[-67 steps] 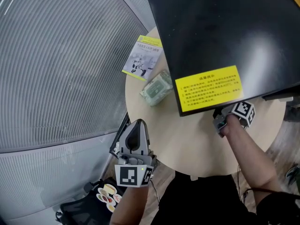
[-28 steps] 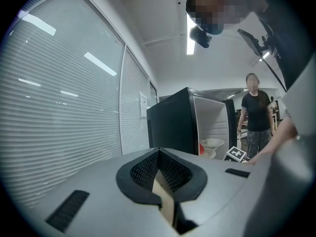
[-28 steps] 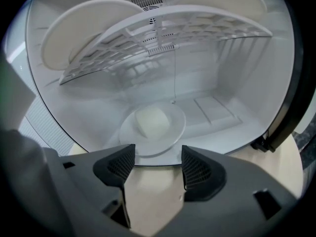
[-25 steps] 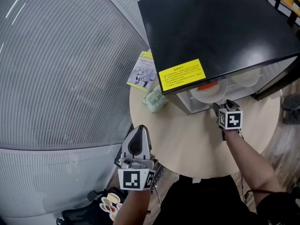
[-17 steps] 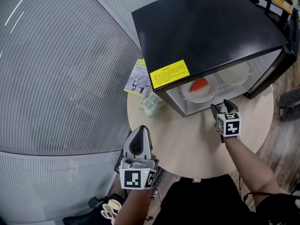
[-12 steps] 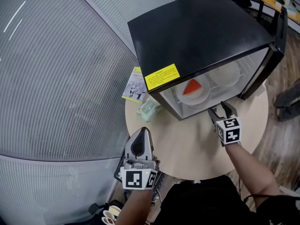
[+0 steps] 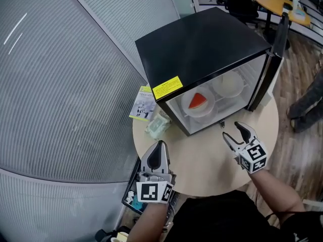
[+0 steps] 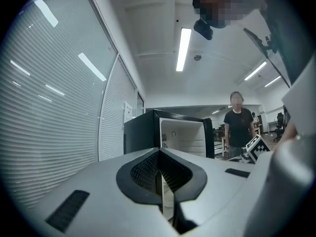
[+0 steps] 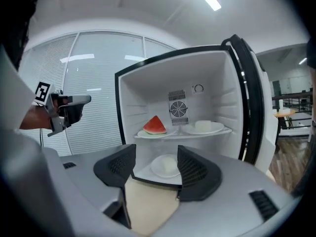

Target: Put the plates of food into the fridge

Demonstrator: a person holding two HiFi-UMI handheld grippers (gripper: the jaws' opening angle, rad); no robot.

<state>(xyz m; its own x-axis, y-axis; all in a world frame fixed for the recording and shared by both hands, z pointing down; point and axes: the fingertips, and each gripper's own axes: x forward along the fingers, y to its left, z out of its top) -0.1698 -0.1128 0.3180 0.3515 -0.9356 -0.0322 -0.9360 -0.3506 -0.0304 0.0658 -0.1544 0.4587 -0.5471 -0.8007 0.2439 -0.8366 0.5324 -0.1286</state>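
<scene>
Stands at a round table (image 7: 202,160) before a black fridge (image 7: 202,44), with its door (image 7: 267,69) swung wide to the right. Holds the right gripper (image 7: 232,131) above the tabletop, just in front of the open cabinet, with jaws spread wide and nothing between them. Holds the left gripper (image 7: 161,146) over the table's near left edge, with jaws pressed together on nothing. Looks into the fridge at three plates: on the upper shelf a watermelon plate (image 9: 154,131) at the left and, just beside it, a plate of white food (image 9: 203,127); below, on the fridge floor, a lower plate (image 9: 165,166) with a pale piece on it. Shows a leaflet (image 7: 142,104) and a packet (image 7: 157,125) lying on the table left of the fridge.
</scene>
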